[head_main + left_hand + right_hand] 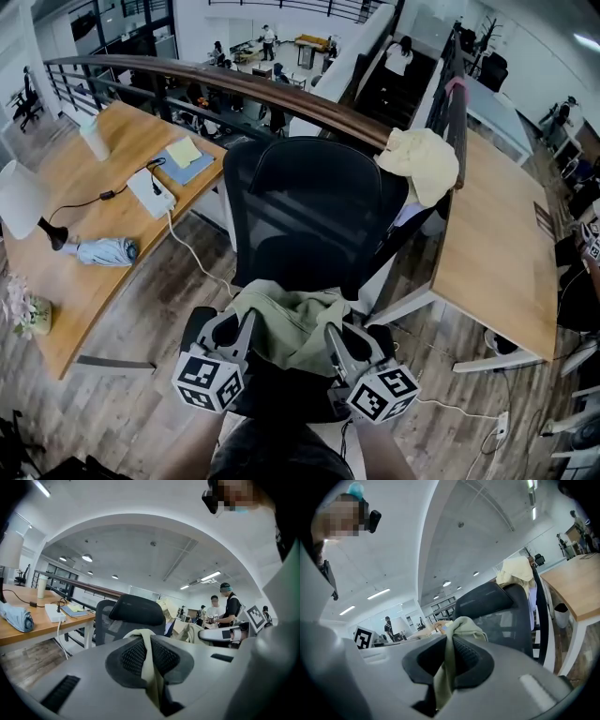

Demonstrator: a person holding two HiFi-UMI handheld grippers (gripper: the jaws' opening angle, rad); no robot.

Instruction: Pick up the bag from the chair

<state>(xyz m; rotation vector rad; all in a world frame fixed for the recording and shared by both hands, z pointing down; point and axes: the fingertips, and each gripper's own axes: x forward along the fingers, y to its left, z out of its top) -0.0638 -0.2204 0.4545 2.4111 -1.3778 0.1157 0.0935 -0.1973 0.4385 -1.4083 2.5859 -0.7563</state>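
Grips the pale green bag from both sides. Pinches one fold of it in the left gripper, at the bag's left edge, with the jaws drawn almost together and only thin cloth between the dark ribbed pads. Shows the same in the left gripper view: a strip of bag squeezed flat through the left gripper and folding over the top. Clamps another fold in the right gripper, at the bag's right edge, again nearly closed on cloth alone. Bears that out in the right gripper view, with bag bunched above the right gripper and a tail hanging down between the jaws. Holds the bag slack between the two tools, over the front edge of the seat of the black mesh chair, before its backrest; cannot tell whether the lowest cloth touches the seat. Shows a cream cloth draped on the railing beyond the chair's right side. Shows, on the wooden desk to the left, a folded grey umbrella near the edge facing the chair, a white power strip at its right edge and a blue notebook by the far right corner. Shows a second wooden desk to the chair's right.
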